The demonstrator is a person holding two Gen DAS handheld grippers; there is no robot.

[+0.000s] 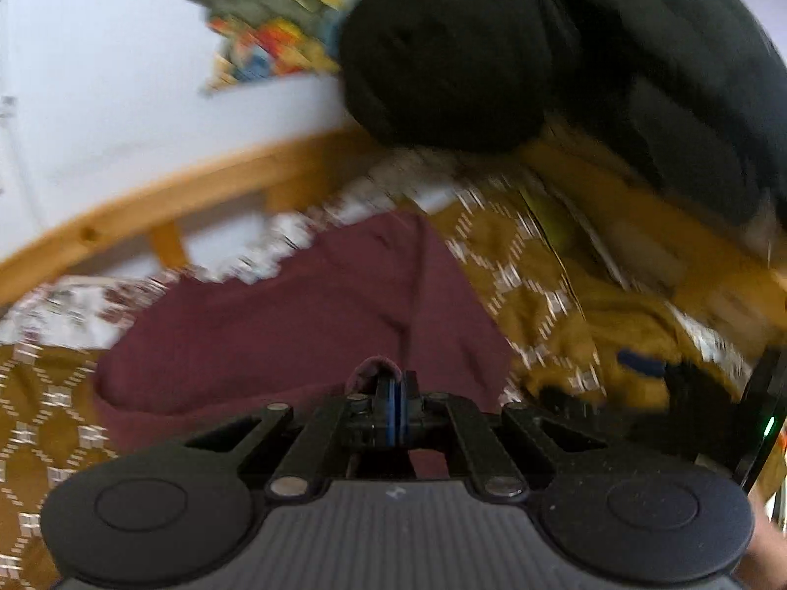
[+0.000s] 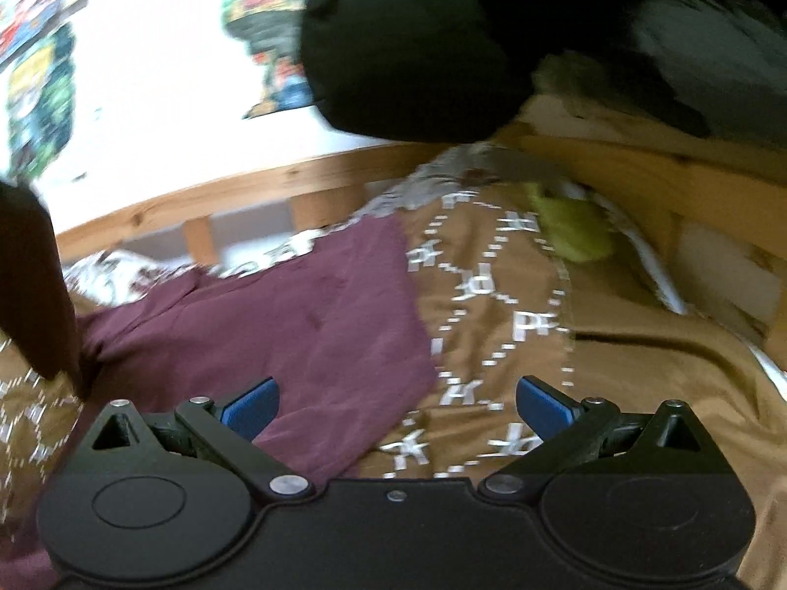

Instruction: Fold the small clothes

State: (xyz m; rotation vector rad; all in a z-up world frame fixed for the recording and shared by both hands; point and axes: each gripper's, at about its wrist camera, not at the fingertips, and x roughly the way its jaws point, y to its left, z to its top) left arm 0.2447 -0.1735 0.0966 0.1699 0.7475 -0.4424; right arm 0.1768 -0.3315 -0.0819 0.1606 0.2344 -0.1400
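**Maroon garment pinched by left gripper, right gripper open**

Left wrist view: the left gripper point(image 1: 396, 388) is seen with its blue pads pressed together, and a small fold of the flat maroon cloth garment point(image 1: 305, 314) is pinched between the tips. The garment is spread over the mustard-brown bedspread with white lattice pattern point(image 1: 521, 265), and extends up and left from the pinched fold. A light wooden bed rail point(image 1: 162, 206) is seen beyond the garment's far edge, with a white wall behind it. A large rounded black soft object point(image 1: 442, 54) is seen above the garment, at the head end; what it is cannot be told. The frame is motion-blurred.

Right wrist view: the right gripper point(image 2: 396, 405) is seen with its blue-padded fingers spread wide, nothing between them. The garment point(image 2: 295, 314) lies ahead and left of it; its near right corner is partly hidden behind the left finger, contact cannot be told. A yellow-green crumpled item point(image 2: 575, 231) lies right of the garment, near the rail point(image 2: 236, 196). Colourful posters point(image 2: 39, 73) are seen on the wall above the rail.
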